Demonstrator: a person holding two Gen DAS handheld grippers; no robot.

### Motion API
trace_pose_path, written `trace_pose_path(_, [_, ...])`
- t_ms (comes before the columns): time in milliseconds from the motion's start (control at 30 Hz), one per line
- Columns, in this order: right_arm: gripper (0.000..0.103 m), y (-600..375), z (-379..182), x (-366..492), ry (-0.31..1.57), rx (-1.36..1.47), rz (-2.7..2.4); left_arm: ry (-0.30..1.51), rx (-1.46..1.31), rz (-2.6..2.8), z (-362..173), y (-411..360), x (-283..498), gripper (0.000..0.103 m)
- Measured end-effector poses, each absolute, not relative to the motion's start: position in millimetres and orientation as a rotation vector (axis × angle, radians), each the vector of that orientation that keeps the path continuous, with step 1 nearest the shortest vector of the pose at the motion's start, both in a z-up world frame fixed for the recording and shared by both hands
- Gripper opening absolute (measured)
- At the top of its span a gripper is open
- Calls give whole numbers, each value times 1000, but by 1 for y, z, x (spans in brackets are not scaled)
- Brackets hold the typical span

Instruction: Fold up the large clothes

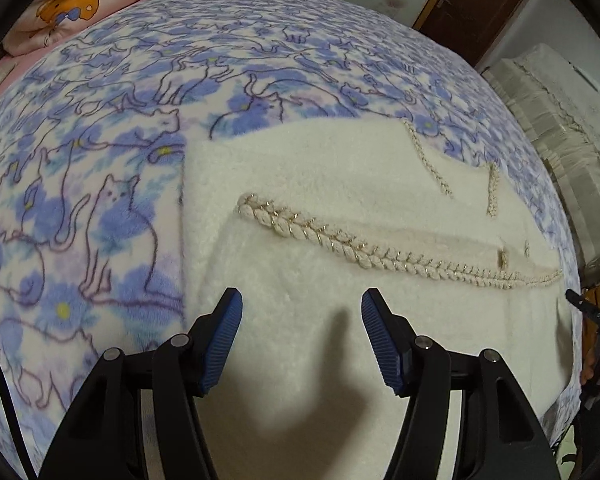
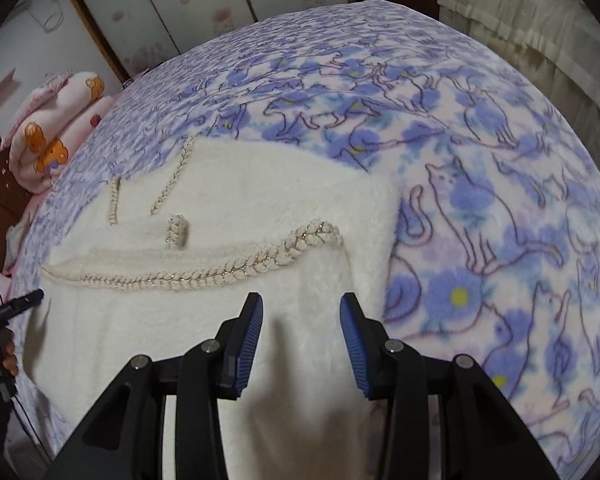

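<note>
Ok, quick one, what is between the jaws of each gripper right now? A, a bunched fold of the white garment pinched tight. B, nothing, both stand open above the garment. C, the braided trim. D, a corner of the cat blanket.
B: the left gripper and the right gripper both show a clear gap between their blue pads, with only the flat white garment lying below them and the braided trim farther off.

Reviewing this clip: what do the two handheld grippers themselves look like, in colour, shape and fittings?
Both match. The left gripper and right gripper each have matte black angular linkage arms joined by round silver pivot pins, ending in two fingers faced with ribbed blue pads. No markings show. In the right wrist view, a thin black cable hangs beside the other gripper.
</note>
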State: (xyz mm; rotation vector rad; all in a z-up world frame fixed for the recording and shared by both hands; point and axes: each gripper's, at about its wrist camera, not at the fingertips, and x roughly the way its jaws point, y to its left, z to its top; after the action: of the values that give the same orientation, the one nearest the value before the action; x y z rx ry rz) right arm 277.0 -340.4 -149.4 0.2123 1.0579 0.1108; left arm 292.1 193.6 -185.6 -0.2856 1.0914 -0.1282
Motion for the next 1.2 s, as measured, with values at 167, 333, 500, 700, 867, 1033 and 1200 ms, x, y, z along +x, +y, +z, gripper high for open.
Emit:
trace_pose_path(167, [40, -342, -157, 286, 1072, 209, 89, 1069, -275, -131, -183, 196, 301, 61])
trace_pose_path(333, [40, -349, -159, 288, 1068, 232, 127, 1062, -197, -125, -180, 194, 311, 64])
trace_pose_path(500, [40, -346, -163, 294, 1082, 211, 144, 1089, -182, -105, -192, 196, 324, 71])
trace_pose_path(700, [47, -338, -171, 303, 1099, 217, 169, 1087, -145, -138, -201, 185, 327, 71])
trace_pose_path(867, [55, -323, -172, 301, 1087, 122, 189, 1091, -99, -202, -203, 182, 324, 62])
trace_pose_path(1033, [21, -309, -172, 293, 1081, 43, 177, 1072, -46, -189, -200, 179, 317, 21])
trace_pose_path(1200, [13, -294, -152, 269, 995, -19, 111, 1028, 32, -94, -184, 164, 303, 9])
